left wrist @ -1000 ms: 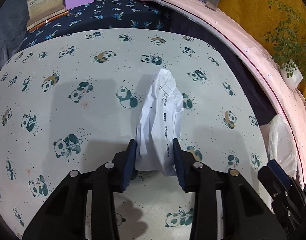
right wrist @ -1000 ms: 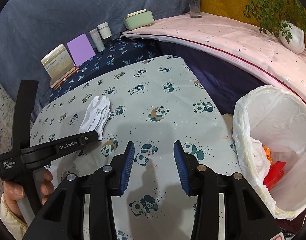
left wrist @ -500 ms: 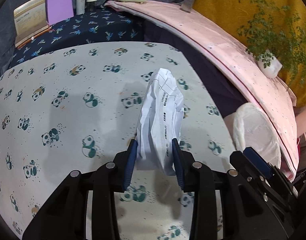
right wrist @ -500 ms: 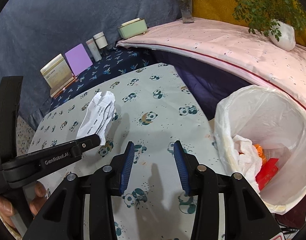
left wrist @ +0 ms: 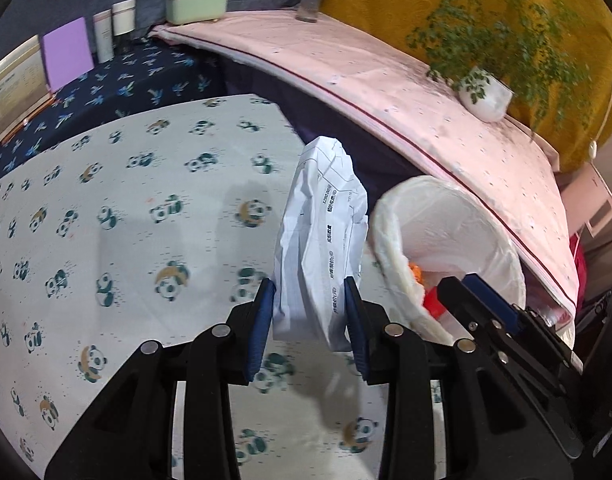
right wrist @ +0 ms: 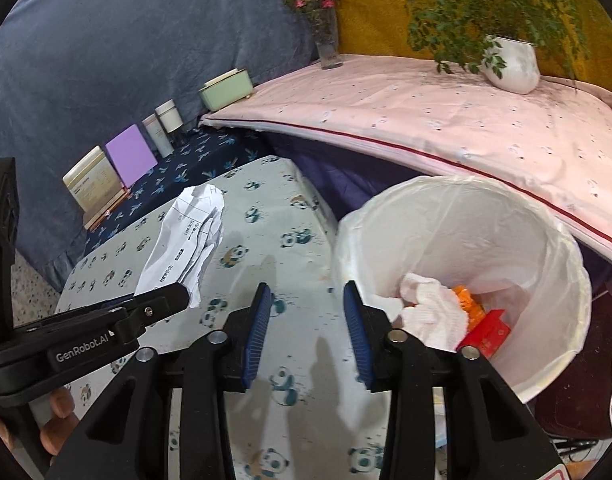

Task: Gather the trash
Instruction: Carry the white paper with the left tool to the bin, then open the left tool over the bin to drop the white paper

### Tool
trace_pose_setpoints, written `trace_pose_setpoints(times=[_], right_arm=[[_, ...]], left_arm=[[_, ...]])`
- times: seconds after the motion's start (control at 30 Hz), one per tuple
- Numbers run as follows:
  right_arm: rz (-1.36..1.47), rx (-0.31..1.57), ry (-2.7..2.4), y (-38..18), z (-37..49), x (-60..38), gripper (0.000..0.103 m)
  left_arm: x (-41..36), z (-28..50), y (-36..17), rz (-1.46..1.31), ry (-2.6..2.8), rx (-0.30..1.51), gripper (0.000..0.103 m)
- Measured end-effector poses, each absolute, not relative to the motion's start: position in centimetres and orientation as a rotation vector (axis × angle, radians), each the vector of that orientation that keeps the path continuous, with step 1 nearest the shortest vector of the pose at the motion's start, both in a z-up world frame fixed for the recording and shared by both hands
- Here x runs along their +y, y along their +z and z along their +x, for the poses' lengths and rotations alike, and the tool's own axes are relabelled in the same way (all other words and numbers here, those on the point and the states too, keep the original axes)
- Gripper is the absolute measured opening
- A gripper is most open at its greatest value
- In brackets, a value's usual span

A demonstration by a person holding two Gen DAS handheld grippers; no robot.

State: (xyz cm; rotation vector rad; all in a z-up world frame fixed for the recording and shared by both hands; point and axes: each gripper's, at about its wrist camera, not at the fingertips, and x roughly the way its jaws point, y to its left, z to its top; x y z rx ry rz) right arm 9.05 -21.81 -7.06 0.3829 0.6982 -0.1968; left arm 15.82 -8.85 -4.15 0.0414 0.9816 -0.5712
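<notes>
My left gripper [left wrist: 310, 312] is shut on a crumpled white printed paper [left wrist: 322, 236] and holds it in the air above the panda-print tabletop [left wrist: 125, 216], just left of the white-lined trash bin [left wrist: 486, 240]. The paper [right wrist: 185, 240] and the left gripper's finger also show in the right wrist view, at its left. My right gripper [right wrist: 308, 316] is open and empty, over the table's right edge beside the bin [right wrist: 554, 264]. The bin holds a white tissue [right wrist: 426, 312], orange bits and a red packet.
A pink-covered ledge [right wrist: 446, 104] with a potted plant [right wrist: 510, 64] and a flower vase [right wrist: 326, 40] runs behind the bin. A green box [right wrist: 225, 88], two jars, a purple card [right wrist: 129, 156] and a booklet stand on the dark blue cloth at the back.
My left gripper has lifted the paper off the table and carried it right, up to the bin's rim. My right gripper has moved right, closer to the bin, still open.
</notes>
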Motion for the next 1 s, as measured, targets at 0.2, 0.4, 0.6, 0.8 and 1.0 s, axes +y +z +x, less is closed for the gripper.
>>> trace_pose_setpoints(times=[0.2, 0.4, 0.6, 0.8, 1.0], right_arm=[[0.419, 0.692, -0.251, -7.5, 6.8, -25.1, 0.012], [0.48, 0.669, -0.342, -8.0, 3.9, -29.4, 0.012], [0.517, 0.652, -0.401, -8.3, 2.1, -32.0, 0.013], [0.526, 0.647, -0.409, -8.6, 1.5, -32.5, 0.018], [0.52, 0.651, -0.385, -8.6, 1.8, -31.9, 0.027]], left_arm=[[-13.0, 14.1, -3.6, 0.086, -0.663, 0.981, 0.034], [-17.6, 12.6, -3.3, 0.127, -0.764, 0.987, 0.036], [-20.2, 11.8, -3.6, 0.127, -0.795, 0.984, 0.056], [-19.5, 12.2, -4.2, 0.11, -0.759, 0.988, 0.067], [-17.8, 12.5, -4.6, 0.134, -0.683, 0.971, 0.068]])
